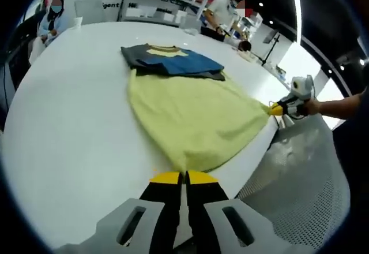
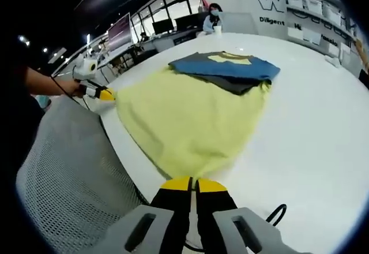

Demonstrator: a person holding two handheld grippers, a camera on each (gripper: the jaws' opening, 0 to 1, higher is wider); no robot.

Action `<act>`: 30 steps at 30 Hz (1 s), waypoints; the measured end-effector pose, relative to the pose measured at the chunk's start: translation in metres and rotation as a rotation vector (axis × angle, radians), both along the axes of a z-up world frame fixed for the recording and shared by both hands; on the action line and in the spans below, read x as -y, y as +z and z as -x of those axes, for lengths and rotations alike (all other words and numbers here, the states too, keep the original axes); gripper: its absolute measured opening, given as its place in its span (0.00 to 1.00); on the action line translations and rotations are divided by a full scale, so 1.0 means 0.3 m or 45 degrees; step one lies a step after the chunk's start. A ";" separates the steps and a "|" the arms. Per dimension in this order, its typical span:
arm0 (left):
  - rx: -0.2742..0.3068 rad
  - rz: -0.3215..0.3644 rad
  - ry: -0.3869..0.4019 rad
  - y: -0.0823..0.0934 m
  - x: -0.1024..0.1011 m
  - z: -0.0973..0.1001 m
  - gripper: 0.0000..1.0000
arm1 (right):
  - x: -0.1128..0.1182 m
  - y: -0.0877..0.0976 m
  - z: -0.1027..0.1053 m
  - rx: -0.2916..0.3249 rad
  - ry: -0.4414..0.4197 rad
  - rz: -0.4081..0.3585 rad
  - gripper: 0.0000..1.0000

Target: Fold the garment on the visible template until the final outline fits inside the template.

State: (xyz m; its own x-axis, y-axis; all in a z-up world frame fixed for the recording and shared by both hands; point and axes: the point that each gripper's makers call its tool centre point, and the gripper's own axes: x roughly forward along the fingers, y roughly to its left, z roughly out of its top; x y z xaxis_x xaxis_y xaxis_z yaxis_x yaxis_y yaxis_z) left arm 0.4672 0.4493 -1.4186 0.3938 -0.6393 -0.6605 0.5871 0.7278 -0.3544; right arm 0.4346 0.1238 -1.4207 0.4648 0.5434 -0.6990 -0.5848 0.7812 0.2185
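Left gripper view: yellow garment lengthwise toward viewer.

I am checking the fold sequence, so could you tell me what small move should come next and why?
Probably lift both corners and carry the hem toward the blue folded stack. The left tool and right tool each pinch a near corner of the yellow garment, which lies spread flat.

- The garment lies spread on the table, reaching to the table's near edge; its far part lies under a stack of folded clothes
- Left gripper and right gripper sit at the near edge, one at each near corner of the garment
- A mesh chair stands just off that near edge
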 end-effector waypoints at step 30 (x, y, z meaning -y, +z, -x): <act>0.180 0.155 0.067 0.325 0.032 -0.208 0.01 | 0.012 0.359 -0.209 0.225 -0.025 -0.079 0.00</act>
State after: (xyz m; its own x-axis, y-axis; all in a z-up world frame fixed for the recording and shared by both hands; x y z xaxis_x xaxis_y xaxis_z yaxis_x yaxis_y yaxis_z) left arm 0.5296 0.4396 -1.3210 0.5122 -0.6874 -0.5150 0.5998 0.7154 -0.3584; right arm 0.4972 0.1203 -1.3131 0.5883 0.5722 -0.5714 -0.6028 0.7813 0.1618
